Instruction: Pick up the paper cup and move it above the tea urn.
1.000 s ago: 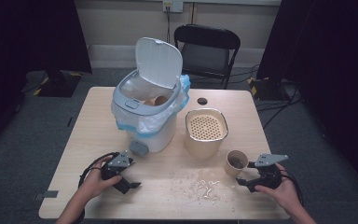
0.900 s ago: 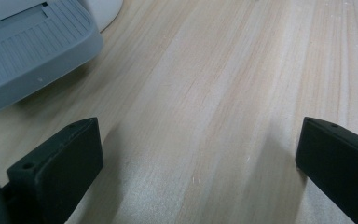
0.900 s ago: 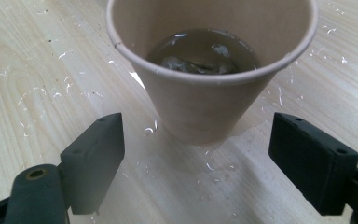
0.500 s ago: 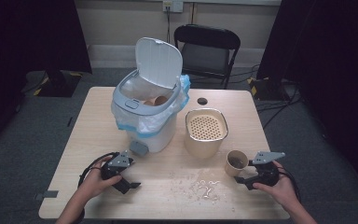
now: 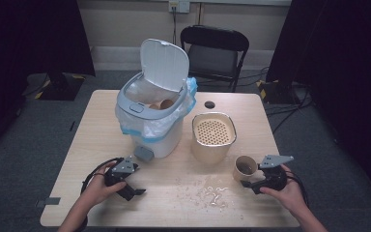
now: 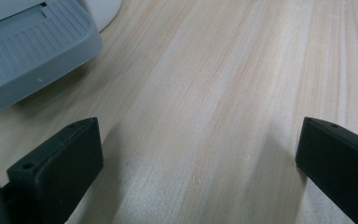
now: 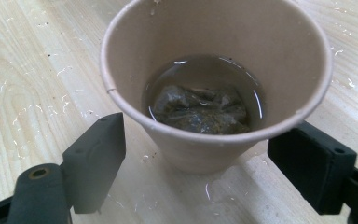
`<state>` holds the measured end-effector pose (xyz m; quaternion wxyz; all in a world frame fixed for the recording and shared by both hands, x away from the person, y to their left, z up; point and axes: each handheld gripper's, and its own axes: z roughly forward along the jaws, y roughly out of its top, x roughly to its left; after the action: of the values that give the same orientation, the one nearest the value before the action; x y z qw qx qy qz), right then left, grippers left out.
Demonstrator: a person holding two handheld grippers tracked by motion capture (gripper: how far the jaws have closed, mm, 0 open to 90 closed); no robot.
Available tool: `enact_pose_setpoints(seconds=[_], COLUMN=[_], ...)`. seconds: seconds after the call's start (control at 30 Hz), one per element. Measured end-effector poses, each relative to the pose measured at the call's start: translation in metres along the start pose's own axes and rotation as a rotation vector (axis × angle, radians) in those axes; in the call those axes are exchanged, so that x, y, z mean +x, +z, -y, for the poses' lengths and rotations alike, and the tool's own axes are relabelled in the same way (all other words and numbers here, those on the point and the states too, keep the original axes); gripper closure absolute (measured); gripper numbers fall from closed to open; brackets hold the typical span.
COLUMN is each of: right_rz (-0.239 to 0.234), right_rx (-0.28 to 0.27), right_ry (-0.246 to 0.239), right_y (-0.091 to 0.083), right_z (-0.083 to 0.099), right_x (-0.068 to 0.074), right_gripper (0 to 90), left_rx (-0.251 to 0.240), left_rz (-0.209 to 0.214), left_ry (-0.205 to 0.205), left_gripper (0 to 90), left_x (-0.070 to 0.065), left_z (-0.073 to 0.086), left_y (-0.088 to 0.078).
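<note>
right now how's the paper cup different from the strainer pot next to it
The paper cup is small, round and brown; the strainer pot is larger, cream and squarish with rounded corners. The cup holds dark liquid with a soggy clump, while the pot's top is covered by a perforated insert. The cup sits between the right claw's open jaws; the pot stands apart from both claws. Both stand upright on the table.

Grey pedal cut off at frame edge; cup's sunken contents indistinct.

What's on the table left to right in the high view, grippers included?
Left gripper → white bin with its lid up → spilled water → beige strainer tub → paper cup → right gripper.
</note>
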<state>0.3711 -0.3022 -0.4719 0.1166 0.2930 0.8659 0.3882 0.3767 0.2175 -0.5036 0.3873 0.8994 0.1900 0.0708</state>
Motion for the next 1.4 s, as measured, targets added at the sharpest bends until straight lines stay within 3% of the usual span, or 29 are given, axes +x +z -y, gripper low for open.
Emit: enact_pose_setpoints(seconds=[1.4], right_rz=[-0.04], right_rx=[-0.22], right_ry=[0.035], right_y=[0.016], right_z=[0.007], right_x=[-0.005], right_gripper=[24.4], left_rx=[0.0], left_rz=[0.004], left_ry=[0.002], left_gripper=[0.0], left_x=[0.0], left_z=[0.0], left_y=[0.0])
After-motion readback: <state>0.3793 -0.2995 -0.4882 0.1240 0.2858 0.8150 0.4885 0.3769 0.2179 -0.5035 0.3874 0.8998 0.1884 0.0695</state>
